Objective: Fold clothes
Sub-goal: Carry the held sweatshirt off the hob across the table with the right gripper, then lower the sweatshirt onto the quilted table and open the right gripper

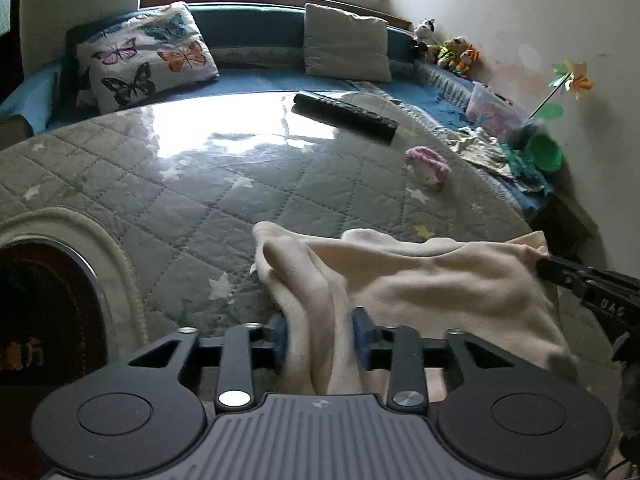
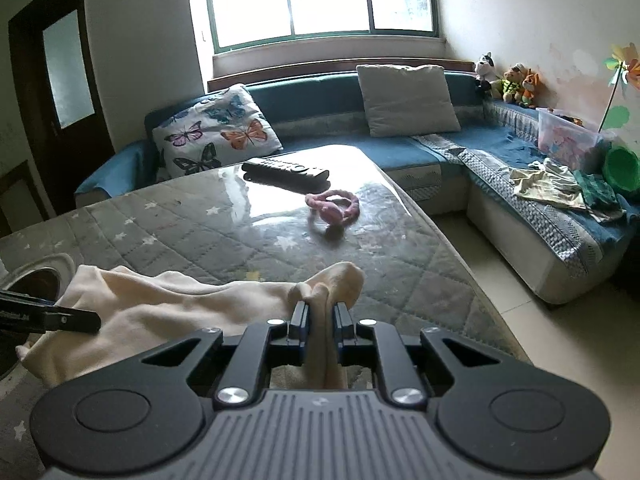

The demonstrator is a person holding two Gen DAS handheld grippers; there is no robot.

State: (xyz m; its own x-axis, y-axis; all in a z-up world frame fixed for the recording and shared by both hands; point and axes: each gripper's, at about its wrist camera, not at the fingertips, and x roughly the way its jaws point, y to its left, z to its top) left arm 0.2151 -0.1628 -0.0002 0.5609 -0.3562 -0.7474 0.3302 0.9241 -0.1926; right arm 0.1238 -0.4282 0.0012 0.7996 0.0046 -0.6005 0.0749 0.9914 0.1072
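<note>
A soft cream fleece garment point(image 1: 420, 280) is pinched in bunched folds by the left gripper point(image 1: 320, 338) and the right gripper point(image 2: 321, 322), draped on a glossy quilted star-print table cover point(image 2: 248, 236); beyond lie a pink twisted cord point(image 2: 334, 206) and a black remote point(image 2: 286, 170)

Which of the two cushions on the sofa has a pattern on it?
The butterfly cushion at the sofa's left end, printed with coloured butterflies. The other, the plain grey cushion under the window, has no print.
</note>
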